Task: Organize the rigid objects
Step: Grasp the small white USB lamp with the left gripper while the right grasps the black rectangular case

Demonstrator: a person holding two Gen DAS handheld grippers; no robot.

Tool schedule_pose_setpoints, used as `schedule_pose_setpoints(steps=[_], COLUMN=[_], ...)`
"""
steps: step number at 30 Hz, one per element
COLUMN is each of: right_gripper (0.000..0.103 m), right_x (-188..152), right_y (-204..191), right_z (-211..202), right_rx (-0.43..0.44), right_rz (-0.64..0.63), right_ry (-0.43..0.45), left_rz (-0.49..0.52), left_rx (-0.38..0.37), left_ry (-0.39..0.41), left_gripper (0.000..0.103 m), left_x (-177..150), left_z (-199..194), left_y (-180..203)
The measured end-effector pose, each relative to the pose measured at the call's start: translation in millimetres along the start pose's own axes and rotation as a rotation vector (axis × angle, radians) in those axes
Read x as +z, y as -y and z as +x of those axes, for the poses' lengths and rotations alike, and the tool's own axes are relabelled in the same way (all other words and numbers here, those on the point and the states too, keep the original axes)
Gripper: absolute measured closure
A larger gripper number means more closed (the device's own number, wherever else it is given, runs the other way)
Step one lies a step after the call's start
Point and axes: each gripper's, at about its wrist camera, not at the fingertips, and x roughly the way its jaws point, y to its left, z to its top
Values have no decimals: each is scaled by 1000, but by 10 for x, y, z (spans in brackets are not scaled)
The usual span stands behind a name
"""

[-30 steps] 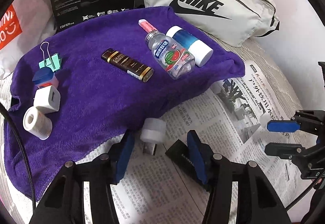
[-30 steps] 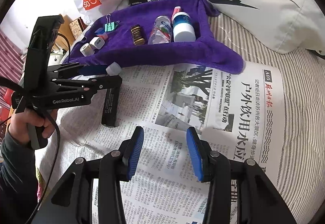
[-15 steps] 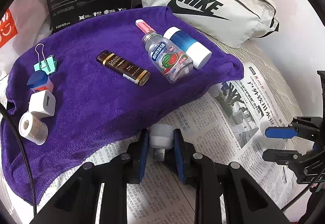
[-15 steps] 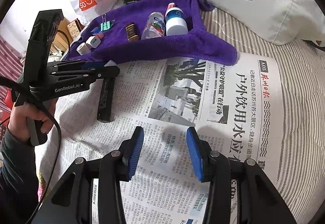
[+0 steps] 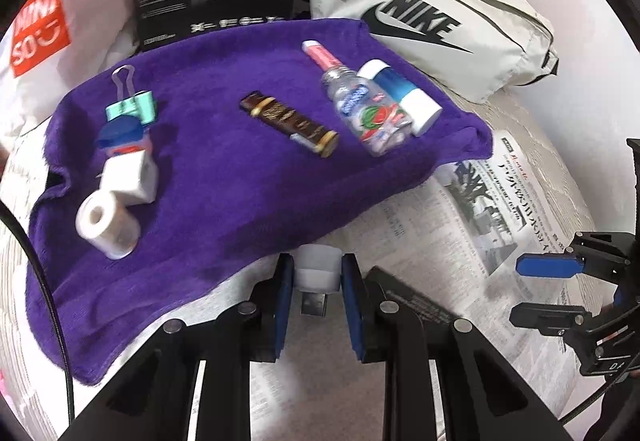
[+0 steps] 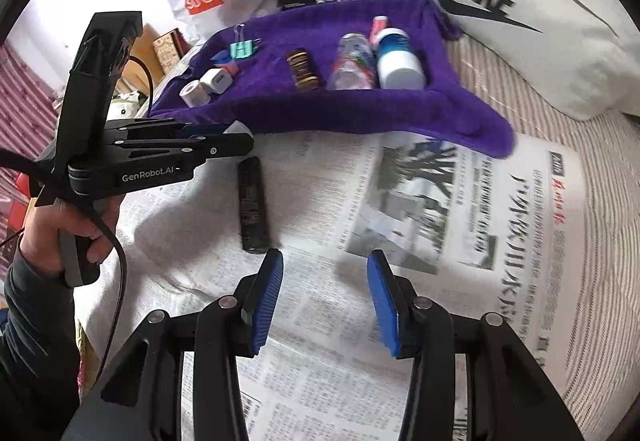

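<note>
At lower centre of the left wrist view, a white USB plug (image 5: 318,273) is clamped in the left gripper (image 5: 316,281) jaws, just beside the purple towel (image 5: 224,177). Right gripper (image 6: 326,305) jaws are held apart, empty. Slip risked: smooth cap, shallow grip.

Left tongs (image 5: 318,277) clamped, right tongs (image 6: 325,305) apart

A striped bed (image 6: 560,89) carries newspaper (image 6: 400,201) and a purple towel (image 5: 240,181).
</note>
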Motion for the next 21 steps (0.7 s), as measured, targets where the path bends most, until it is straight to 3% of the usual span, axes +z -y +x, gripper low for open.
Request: schedule_pose_setpoints(steps=[13, 18, 21], right_gripper=[60, 70, 70], right_x=[226, 272, 269], right_y=[-429, -517, -559], right_z=[393, 523, 533], right_rx=[25, -1, -19], right_rz=[-115, -152, -179], right_ry=[-30, -43, -36], left_rz=[-48, -61, -63], left_rx=[17, 9, 7], left_ry=[11, 21, 18], left_gripper=[80, 80, 80], left_x=[-176, -220, -233], left_z=[-166, -198, -197], left_y=[-290, -320, -325])
